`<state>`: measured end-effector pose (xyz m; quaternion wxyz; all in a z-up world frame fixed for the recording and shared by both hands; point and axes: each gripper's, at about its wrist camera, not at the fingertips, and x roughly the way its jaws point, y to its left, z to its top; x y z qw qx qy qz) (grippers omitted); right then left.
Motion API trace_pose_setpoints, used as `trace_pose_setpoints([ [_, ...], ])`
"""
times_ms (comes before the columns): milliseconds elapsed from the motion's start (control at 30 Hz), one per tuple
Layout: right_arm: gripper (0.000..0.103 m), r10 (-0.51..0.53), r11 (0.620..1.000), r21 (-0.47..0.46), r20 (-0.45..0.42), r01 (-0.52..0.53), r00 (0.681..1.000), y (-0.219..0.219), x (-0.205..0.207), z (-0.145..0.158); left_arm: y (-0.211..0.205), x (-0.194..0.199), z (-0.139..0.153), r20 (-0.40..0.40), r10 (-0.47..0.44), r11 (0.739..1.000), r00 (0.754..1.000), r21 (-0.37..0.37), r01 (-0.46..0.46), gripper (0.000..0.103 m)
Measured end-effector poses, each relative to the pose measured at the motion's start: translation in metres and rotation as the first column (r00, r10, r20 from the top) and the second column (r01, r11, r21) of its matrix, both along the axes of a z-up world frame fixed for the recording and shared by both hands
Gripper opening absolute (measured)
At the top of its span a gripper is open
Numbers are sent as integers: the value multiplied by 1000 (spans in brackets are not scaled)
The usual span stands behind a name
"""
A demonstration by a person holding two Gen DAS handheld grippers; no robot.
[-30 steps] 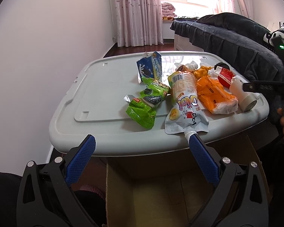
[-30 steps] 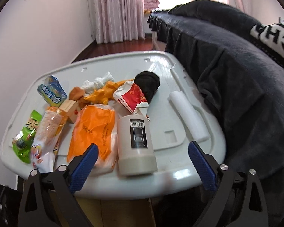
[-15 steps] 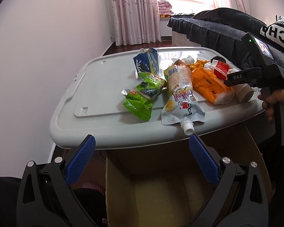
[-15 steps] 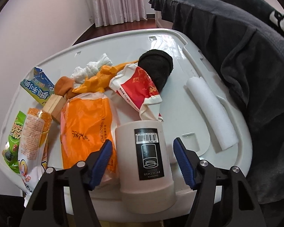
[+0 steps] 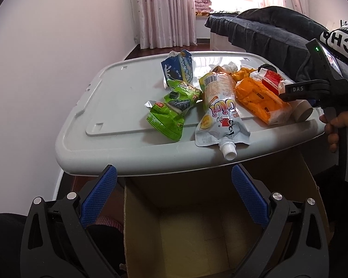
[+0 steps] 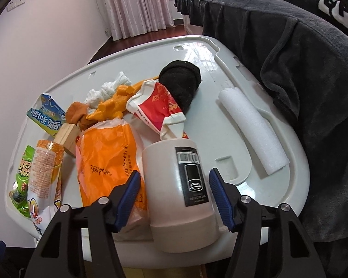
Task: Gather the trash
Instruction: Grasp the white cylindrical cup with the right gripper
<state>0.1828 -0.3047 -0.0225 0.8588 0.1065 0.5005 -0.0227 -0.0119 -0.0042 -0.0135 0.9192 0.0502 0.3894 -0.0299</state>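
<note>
Trash lies on a grey bin lid [image 5: 118,106]: a white plastic bottle [image 6: 178,185] on its side, an orange bag [image 6: 106,159], a red-white wrapper [image 6: 160,106], a spouted drink pouch [image 5: 220,115], a green snack bag [image 5: 174,108] and a blue carton [image 5: 178,68]. My right gripper [image 6: 174,192] straddles the white bottle, fingers on both sides, with small gaps still showing. It also shows in the left wrist view [image 5: 313,92]. My left gripper [image 5: 174,194] is open and empty, below the lid's front edge, over an open cardboard box [image 5: 197,231].
A white foam roll [image 6: 252,129], a black sock [image 6: 181,78], a wooden block [image 6: 67,136], orange peel and a white tissue also lie on the lid. A bed with a dark blanket [image 6: 290,46] borders the lid's right side. A wall stands at the left.
My right gripper has moved forward around the white bottle and its fingers have narrowed from wide open. My left gripper has drawn back slightly and stays open.
</note>
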Motion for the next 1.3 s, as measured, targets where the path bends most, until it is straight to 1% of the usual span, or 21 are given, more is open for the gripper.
trace_pose_setpoints([
  [100,60,-22,999,38,-3,22,1000,-7,-1,-2,1,0,0,-4,3,1000,1000,-3,-3,97],
  [267,60,-29,997,67,5,28,1000,-9,0,-1,3,1,0,-8,8,1000,1000,-16,-8,97],
  [367,55,-37,996,85,-1,37,999,-11,4,-3,3,1,0,-9,7,1000,1000,-13,-7,97],
  [467,55,-43,995,95,1,42,999,-12,7,-7,3,2,-1,-10,6,1000,1000,-11,-6,97],
  [567,55,-41,996,82,2,40,999,-10,10,-7,3,1,-1,-14,6,1000,1000,-13,-6,97],
  [633,55,-35,998,57,2,35,999,-6,11,-8,3,2,-2,-16,6,1000,1000,-16,-6,97],
  [767,48,-33,999,-2,12,33,999,-2,15,-9,4,2,-2,-15,10,1000,1000,-12,-10,97],
  [833,47,-34,999,4,16,34,999,-4,13,-8,5,1,-2,-14,13,1000,1000,-12,-13,97],
  [900,47,-42,999,35,18,41,999,-6,10,-7,5,1,-2,-15,16,1000,1000,-13,-16,97],
  [1000,47,-48,997,58,49,45,998,-11,4,2,5,1,-3,-17,19,1000,1000,-14,-19,97],
  [1200,47,-25,1000,0,129,25,991,-5,-4,22,3,4,-6,-24,21,1000,999,-3,-21,97],
  [1300,47,-13,999,36,171,7,985,-3,-12,35,0,6,-3,-24,-3,1000,1000,-25,2,97],
])
